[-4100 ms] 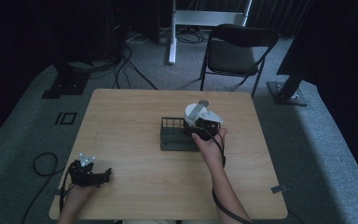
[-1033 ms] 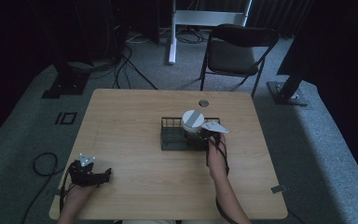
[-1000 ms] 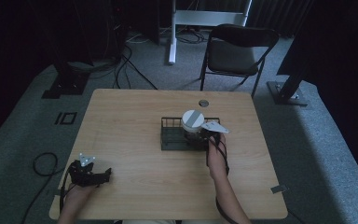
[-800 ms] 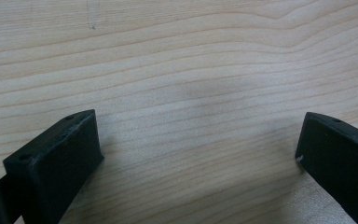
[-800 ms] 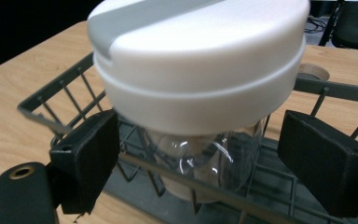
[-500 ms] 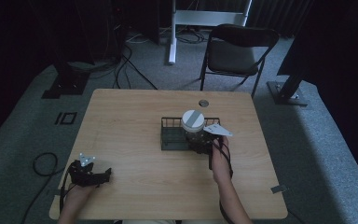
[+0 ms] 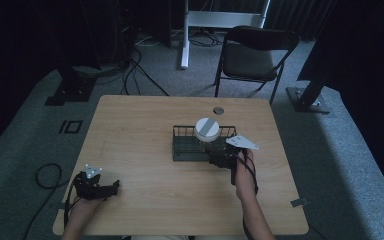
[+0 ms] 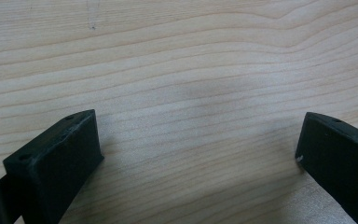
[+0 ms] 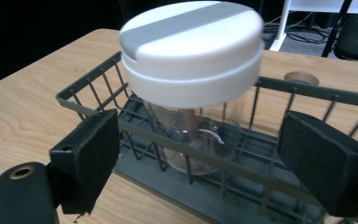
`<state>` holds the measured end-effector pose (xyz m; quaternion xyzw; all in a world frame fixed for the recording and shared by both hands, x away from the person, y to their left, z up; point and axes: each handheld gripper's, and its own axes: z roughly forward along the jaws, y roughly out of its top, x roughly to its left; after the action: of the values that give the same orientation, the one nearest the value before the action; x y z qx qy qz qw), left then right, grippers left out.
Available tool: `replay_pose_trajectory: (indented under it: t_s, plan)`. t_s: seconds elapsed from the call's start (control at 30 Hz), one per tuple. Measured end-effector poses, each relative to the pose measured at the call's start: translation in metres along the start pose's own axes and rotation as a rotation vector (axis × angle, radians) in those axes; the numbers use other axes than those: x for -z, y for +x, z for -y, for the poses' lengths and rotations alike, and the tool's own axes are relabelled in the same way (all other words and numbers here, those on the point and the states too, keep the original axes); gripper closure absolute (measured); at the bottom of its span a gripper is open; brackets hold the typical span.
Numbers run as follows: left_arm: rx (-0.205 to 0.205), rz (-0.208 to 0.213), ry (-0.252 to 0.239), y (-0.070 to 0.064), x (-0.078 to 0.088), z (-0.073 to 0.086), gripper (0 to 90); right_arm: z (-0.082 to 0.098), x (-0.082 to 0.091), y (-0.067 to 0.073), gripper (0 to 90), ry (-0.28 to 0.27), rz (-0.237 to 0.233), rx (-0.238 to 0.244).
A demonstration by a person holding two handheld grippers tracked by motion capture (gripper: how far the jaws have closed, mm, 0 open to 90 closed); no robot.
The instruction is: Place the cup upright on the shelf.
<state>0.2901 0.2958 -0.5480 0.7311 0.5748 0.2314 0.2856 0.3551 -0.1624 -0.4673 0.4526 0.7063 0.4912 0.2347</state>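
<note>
**Jar Set Down in Wire Basket**

A clear jar (image 9: 193,135) with a white lid (image 7: 207,129) is seen standing upright inside the wire basket (image 7: 185,150) on the counter (image 7: 145,125). The right tongs (image 7: 219,159), spread open, are drawn back just outside the basket since half a second ago; placement appears done. The left tongs (image 7: 109,188), also open, are rested well away.

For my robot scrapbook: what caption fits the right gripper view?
Open tongs face a clear jar with a white lid standing in a wire basket.
</note>
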Motion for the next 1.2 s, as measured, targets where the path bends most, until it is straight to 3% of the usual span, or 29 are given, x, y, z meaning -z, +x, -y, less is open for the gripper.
replay_pose_trajectory:
  t_s: [0.4, 0.7, 1.2]
  plan:
    - [0.0, 0.0, -0.001, 0.0, 0.0, 0.0, 0.1, 0.013, 0.023, -0.021, 13.0, -0.004, 0.023, -0.011]
    - [-0.002, 0.0, 0.0, 0.0, 0.0, 0.0, 0.1, 0.031, 0.027, -0.034, 13.3, -0.005, 0.038, -0.009]
    - [-0.002, 0.0, 0.0, 0.0, 0.0, 0.0, 0.1, 0.057, 0.034, -0.059, 13.4, 0.053, 0.095, -0.03]
